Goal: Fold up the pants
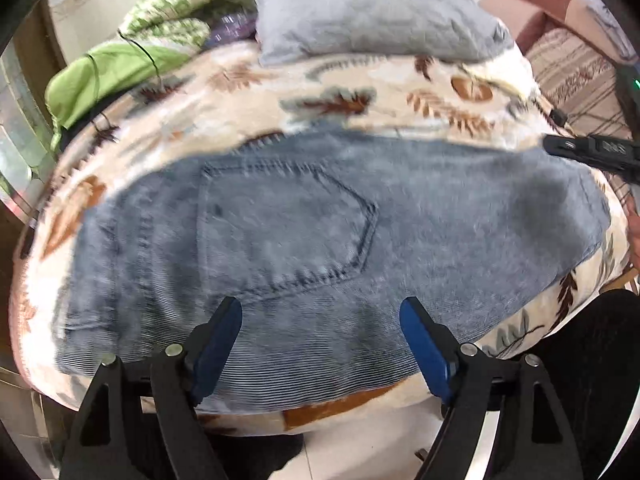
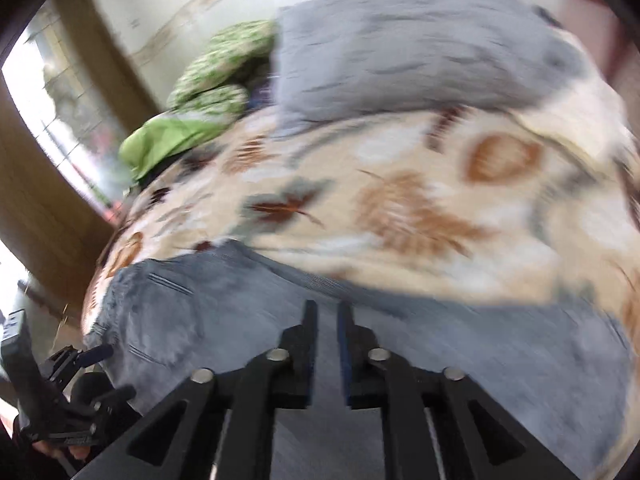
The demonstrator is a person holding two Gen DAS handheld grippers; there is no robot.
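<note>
Blue-padded left gripper [image 1: 320, 320] hangs wide and empty at lower centre, over the jeans [image 1: 304, 232] spread across mid-frame on the leaf-print blanket [image 1: 360, 92]. Right gripper [image 2: 327, 312] shows a narrow gap, nothing between. Denim looks heavy, limp, grippy — pinch the thick waistband or hem.

A cream blanket [image 1: 400, 92] printed with brown and grey leaves is covering the bed. A grey pillow [image 1: 372, 12] is lying at the bed's far edge. Beside it, toward the far left corner, green patterned bedding [image 1: 180, 4] is bunching above a plain lime-green cloth [image 1: 108, 76].
</note>
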